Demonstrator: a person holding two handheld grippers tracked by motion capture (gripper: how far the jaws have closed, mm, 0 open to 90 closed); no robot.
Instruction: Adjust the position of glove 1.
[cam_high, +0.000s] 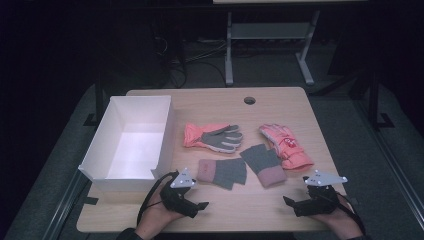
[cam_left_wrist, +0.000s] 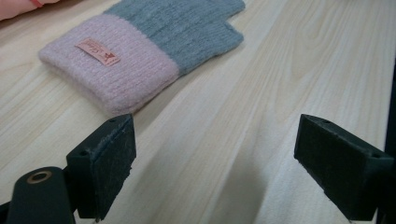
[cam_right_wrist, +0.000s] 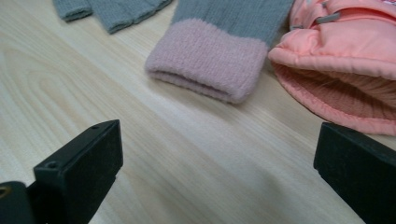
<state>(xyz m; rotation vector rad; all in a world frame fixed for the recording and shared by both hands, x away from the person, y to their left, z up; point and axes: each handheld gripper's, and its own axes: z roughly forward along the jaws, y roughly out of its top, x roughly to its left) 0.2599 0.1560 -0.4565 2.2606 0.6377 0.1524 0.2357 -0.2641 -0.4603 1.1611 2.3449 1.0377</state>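
Knit gloves: two grey ones with pink cuffs, the left knit glove (cam_high: 222, 172) just right of the white box (cam_high: 131, 142), the right knit glove (cam_high: 263, 165) beyond it, touching the padded glove (cam_high: 286, 145).
Other glove: a second padded glove (cam_high: 212, 136), palm up, right of the box and behind the knit pair.
Left gripper (cam_high: 200, 205): jaws wide apart, nothing between them, near the box's front corner, short of the pink cuff (cam_left_wrist: 109, 60).
Right gripper (cam_high: 287, 201): jaws likewise spread and empty, well right of the box.
Risk: a pinch on the cuff edge alone could let the soft knit slip or stretch (loose wool gives little purchase); a grab at the right knit glove might drag its padded neighbour.
Risk at box: a dangling glove could catch the rim.
Tabletop (cam_high: 240, 210): pale wood grain, smooth, with a cable hole (cam_high: 249, 100) at the back.
Room: dark, carpeted, with a desk frame behind.
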